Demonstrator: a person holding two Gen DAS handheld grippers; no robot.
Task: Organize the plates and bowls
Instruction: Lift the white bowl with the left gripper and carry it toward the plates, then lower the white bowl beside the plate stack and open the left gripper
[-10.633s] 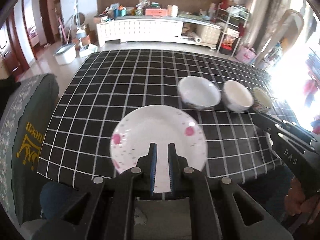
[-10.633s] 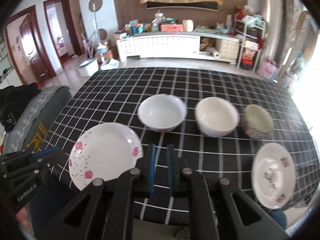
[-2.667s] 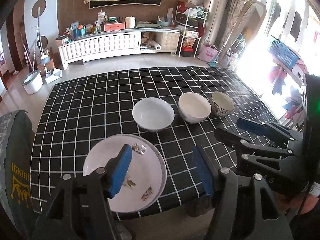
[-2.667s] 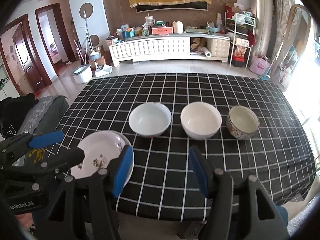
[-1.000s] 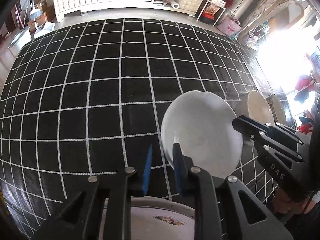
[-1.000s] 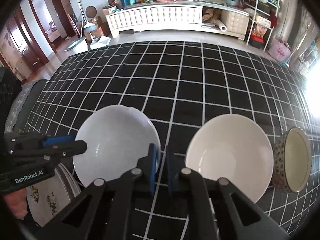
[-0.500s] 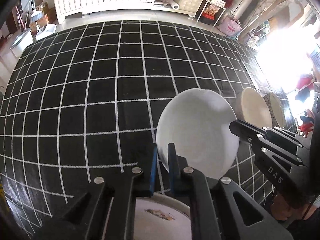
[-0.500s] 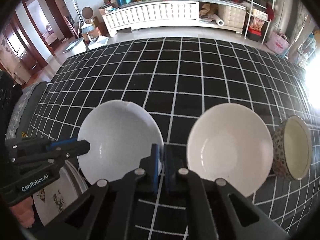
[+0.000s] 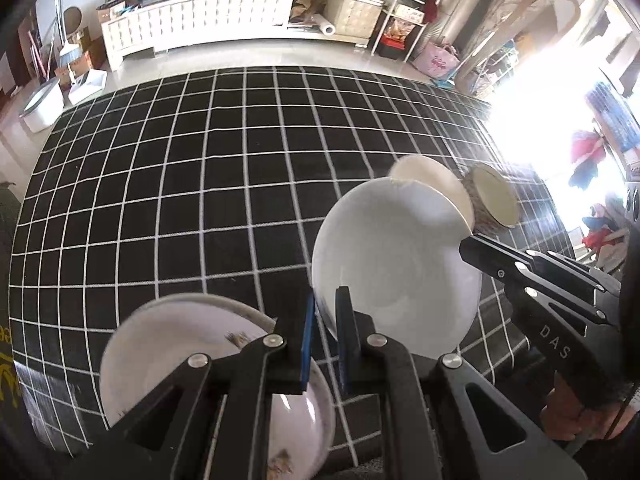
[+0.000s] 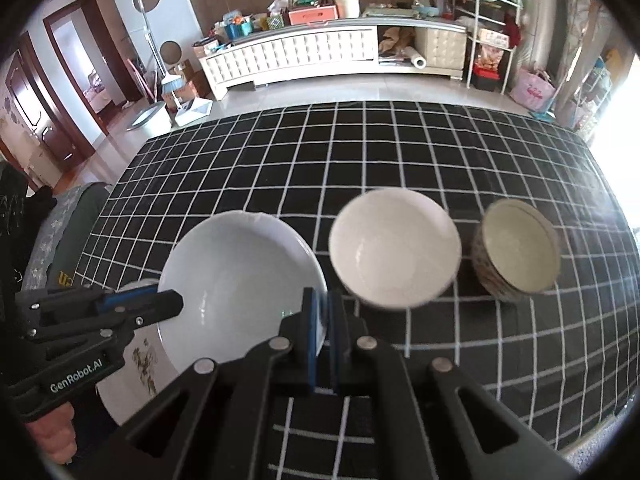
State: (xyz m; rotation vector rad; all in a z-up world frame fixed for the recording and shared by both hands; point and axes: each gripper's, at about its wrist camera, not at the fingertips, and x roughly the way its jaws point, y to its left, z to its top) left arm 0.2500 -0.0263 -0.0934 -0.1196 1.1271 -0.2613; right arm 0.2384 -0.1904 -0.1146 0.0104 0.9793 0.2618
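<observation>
1. White bowl is pinched at two spots on its rim and appears lifted off the tablecloth, tilted, partly over the plates.
2. Your left gripper has its blue pads closed on the bowl's left rim; in the left wrist view the rim sits between the two fingers.
3. Your right gripper is closed on the opposite, right rim; in the right wrist view the edge runs into the narrow gap between its pads.
4. From the right wrist view your left gripper enters low on the left and meets the bowl's rim there.
5. From the left wrist view your right gripper comes in from the right and meets the bowl's far edge.
6. Plates lie near the front left edge of the table, below the held bowl; the top one carries a small printed pattern, and a second rim shows beneath it.
7. Cream bowl stands upright on the cloth just right of the white bowl, close to it but apart in the right wrist view.
8. Patterned bowl, the smallest, stands further right, near the cream bowl.
9. Behind the table you can see a long white cabinet loaded with clutter.
</observation>
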